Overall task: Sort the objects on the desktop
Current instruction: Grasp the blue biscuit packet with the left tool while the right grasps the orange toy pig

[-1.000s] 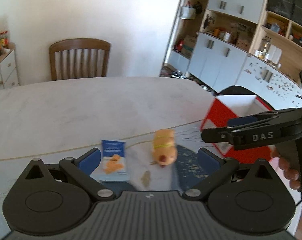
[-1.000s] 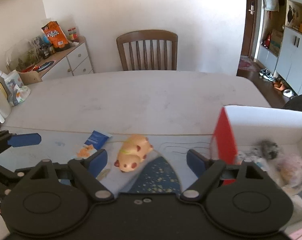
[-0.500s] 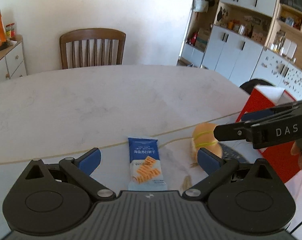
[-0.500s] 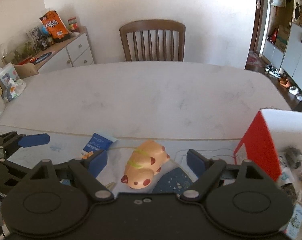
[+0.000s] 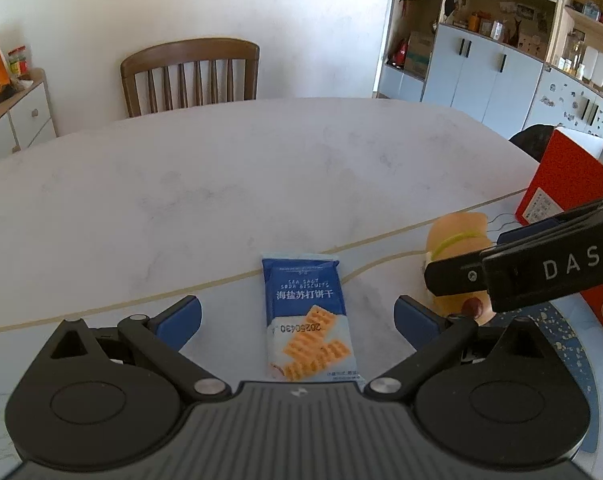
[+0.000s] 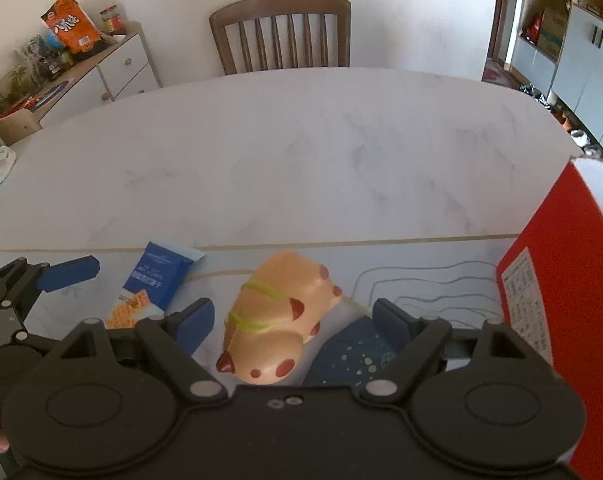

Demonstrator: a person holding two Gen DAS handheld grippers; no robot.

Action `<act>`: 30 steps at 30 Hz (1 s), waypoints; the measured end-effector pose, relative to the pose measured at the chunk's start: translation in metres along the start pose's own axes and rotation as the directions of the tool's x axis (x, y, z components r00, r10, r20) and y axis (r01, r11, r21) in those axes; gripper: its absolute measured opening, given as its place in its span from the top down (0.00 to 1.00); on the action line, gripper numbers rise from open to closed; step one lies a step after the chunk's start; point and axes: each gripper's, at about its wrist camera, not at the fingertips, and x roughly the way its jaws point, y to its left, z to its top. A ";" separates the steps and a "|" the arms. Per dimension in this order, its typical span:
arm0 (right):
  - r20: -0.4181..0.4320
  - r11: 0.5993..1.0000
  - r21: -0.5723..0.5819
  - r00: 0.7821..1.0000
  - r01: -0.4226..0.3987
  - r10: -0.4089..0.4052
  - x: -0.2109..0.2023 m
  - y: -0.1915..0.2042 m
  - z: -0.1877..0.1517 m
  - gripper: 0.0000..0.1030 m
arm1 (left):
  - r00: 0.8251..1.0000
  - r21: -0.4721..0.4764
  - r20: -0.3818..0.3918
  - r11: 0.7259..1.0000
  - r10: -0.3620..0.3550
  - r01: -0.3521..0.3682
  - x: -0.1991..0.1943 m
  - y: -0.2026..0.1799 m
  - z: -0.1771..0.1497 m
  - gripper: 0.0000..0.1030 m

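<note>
A blue soda-biscuit packet (image 5: 307, 312) lies flat on the white table, centred between the wide-apart fingers of my left gripper (image 5: 297, 316), which is open. An orange pig-shaped squishy toy (image 6: 279, 320) with a yellow-green band lies between the fingers of my right gripper (image 6: 291, 316), also open and touching nothing. In the left wrist view the toy (image 5: 457, 244) is partly hidden behind the right gripper's arm. The packet (image 6: 155, 284) appears left of the toy in the right wrist view.
A red box with white inner walls (image 6: 557, 280) stands at the right, close to the right gripper; it shows too as the red box (image 5: 561, 184). A dark blue speckled patch (image 6: 353, 356) is on the table. A wooden chair (image 5: 191, 76) stands at the far side.
Both grippers moved left and lower. The left one has centred on the biscuit packet; the right one has closed in over the pig toy, and the box slid to the right edge.
</note>
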 end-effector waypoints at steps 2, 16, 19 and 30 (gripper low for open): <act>0.000 1.000 0.013 1.000 0.005 -0.005 0.002 -0.001 0.001 0.17 | 1.000 0.000 -0.001 1.000 0.016 -0.016 0.002 -0.001 -0.001 0.00; -0.006 0.996 0.087 1.000 -0.001 0.002 0.009 -0.005 0.004 0.31 | 0.999 0.018 0.018 0.999 0.027 -0.027 0.005 -0.003 -0.004 0.05; -0.008 0.996 0.092 1.000 -0.012 0.013 0.008 -0.002 0.005 0.39 | 0.999 0.042 0.025 0.998 0.035 -0.036 0.003 -0.005 -0.004 0.19; -0.027 0.993 0.115 1.000 -0.013 0.016 0.003 0.003 0.007 0.54 | 0.999 0.033 0.021 0.999 0.040 -0.041 -0.002 -0.004 0.002 0.60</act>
